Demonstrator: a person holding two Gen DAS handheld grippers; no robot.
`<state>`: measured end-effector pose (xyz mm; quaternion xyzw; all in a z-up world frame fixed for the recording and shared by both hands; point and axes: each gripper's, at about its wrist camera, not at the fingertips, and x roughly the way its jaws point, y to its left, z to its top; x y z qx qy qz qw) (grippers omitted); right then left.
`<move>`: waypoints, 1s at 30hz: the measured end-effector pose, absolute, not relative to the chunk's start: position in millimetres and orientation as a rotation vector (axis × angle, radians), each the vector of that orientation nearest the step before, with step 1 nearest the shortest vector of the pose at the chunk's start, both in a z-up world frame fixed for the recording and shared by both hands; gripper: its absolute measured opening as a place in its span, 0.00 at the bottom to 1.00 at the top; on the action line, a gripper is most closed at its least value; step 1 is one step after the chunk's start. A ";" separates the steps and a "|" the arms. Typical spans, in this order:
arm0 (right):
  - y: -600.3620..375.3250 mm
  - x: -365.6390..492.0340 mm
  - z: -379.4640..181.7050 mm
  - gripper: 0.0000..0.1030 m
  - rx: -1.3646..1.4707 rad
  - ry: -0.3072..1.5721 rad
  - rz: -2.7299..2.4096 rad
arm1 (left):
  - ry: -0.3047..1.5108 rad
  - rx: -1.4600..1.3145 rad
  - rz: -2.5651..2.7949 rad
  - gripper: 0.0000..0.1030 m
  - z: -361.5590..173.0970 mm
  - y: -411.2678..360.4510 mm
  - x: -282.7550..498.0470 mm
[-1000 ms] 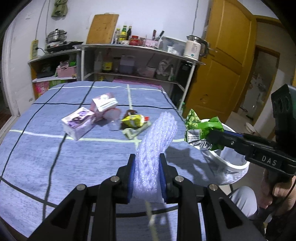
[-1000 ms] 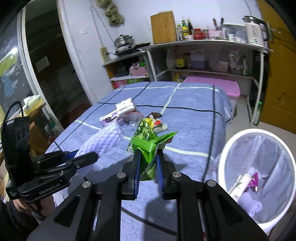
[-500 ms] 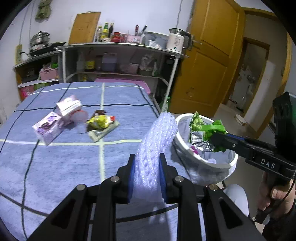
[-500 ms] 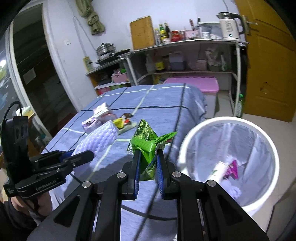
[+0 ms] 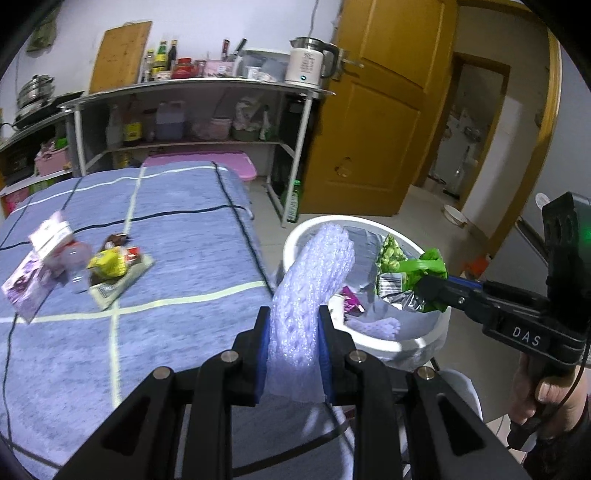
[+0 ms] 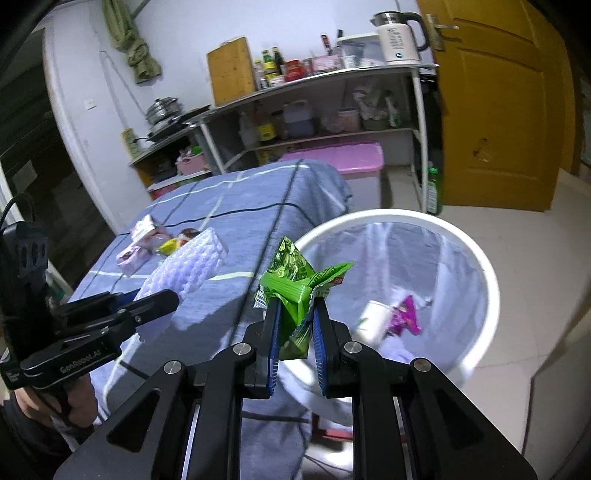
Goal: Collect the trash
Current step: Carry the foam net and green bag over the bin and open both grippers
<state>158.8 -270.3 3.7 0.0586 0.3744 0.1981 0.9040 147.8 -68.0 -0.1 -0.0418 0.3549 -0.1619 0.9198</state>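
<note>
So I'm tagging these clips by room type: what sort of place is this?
Most likely a home kitchen or dining area. A shelf unit holds an electric kettle, sauce bottles and a cutting board; a steamer pot sits nearby, beside a cloth-covered table.

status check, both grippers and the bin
Left gripper shut on foam net sleeve. Right gripper shut on green snack wrapper. Both near white trash bin. More trash on table; nothing blocking.
</note>
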 end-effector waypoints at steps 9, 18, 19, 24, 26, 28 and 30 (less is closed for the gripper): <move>-294.5 165.9 -8.1 0.16 0.127 0.814 0.348 | 0.769 -0.053 -0.392 0.24 -11.1 -100.1 168.4; -305.8 171.0 -20.3 0.17 0.138 0.866 0.319 | 0.800 -0.033 -0.445 0.25 -20.2 -121.9 178.0; -307.1 171.0 -21.2 0.17 0.139 0.869 0.316 | 0.802 -0.032 -0.448 0.25 -21.0 -123.3 178.6; -309.3 172.2 -25.1 0.20 0.143 0.879 0.298 | 0.815 -0.032 -0.456 0.41 -24.2 -126.5 182.8; -309.9 171.9 -25.3 0.24 0.144 0.881 0.291 | 0.815 -0.040 -0.457 0.45 -24.5 -125.3 184.6; -309.9 171.8 -25.5 0.35 0.148 0.880 0.290 | 0.815 -0.042 -0.456 0.47 -24.7 -124.6 185.3; -309.6 171.7 -25.7 0.39 0.150 0.879 0.289 | 0.815 -0.045 -0.454 0.48 -24.6 -123.7 185.2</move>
